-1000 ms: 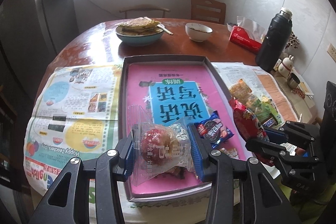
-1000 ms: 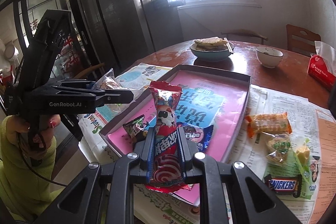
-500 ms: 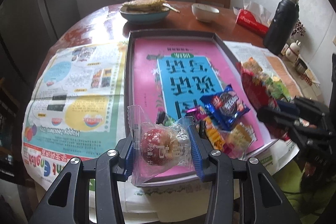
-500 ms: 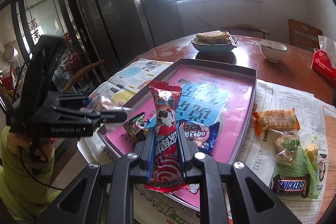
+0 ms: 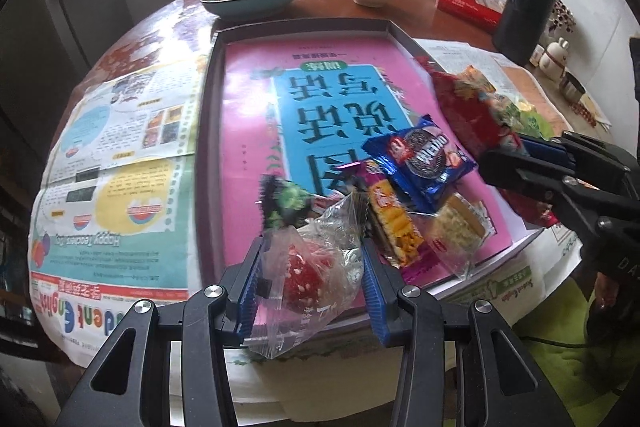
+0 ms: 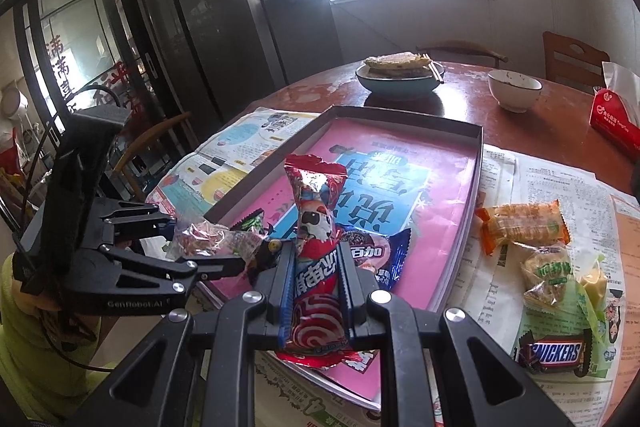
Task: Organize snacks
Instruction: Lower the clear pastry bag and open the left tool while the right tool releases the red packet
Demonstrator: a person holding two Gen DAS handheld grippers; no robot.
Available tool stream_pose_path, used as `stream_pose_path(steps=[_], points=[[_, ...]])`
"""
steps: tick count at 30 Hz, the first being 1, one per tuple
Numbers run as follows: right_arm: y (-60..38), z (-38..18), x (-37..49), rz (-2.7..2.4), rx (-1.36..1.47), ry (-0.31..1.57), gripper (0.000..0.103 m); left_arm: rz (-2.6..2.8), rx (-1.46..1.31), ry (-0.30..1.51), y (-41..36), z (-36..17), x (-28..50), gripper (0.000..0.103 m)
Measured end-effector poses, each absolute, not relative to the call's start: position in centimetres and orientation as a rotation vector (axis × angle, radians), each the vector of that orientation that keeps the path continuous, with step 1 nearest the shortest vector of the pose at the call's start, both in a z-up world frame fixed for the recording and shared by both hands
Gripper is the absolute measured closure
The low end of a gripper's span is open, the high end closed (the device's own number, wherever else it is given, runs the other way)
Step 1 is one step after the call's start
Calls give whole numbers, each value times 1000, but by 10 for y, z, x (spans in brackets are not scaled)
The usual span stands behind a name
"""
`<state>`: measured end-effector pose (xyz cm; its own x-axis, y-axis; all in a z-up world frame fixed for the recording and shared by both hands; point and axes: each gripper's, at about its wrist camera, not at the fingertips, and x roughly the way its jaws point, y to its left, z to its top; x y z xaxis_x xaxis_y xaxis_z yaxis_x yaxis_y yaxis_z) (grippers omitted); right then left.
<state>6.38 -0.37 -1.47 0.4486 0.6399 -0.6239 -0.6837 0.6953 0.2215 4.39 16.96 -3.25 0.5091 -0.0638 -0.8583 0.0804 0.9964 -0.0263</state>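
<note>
A: L gripper [image 5: 312, 277] – state?
B: Blue pads [image 5: 249, 291] wide apart, clear bag w/ red candy [image 5: 306, 277] slumped between them. Looks let go or nearly, can't tell if a pad still pinches the film. Bag's at the tray's near edge, by the small pile.

A: R gripper [image 6: 316, 285]?
B: Clamped tight on the red panda snack [image 6: 318, 255], upright, top sticking up past the tips. Held above the near end of the tray [image 6: 478, 163], not touching it.

A: What's in the pile?
B: Blue cookie pack [image 5: 424, 157], orange cracker pack [image 5: 394, 223], green-black candy [image 5: 286, 201]. Outside, on the newspaper [image 6: 560, 179]: orange pack [image 6: 524, 225], Snickers [image 6: 554, 353], few more.

A: Step?
B: Imo mid drop-off, both loads going into the tray. Next: L backs off clear of the bag, R lowers the panda snack onto free pink space beside the pile, then opens. After that, the loose ones on the paper.
</note>
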Motion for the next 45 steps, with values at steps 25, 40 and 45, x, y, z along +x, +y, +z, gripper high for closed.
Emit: stream_pose_path(steps=[25,40,45], points=[[16,-34,68,835,-118,777,83,-120,36,1058,153,-42,49,57],[19,-38,69,818,-133,778,82,-126,32,1061,154,-44,51,58],[18,-39,69,810,-135,778,81,-126,29,1062,154,-43,51,58]])
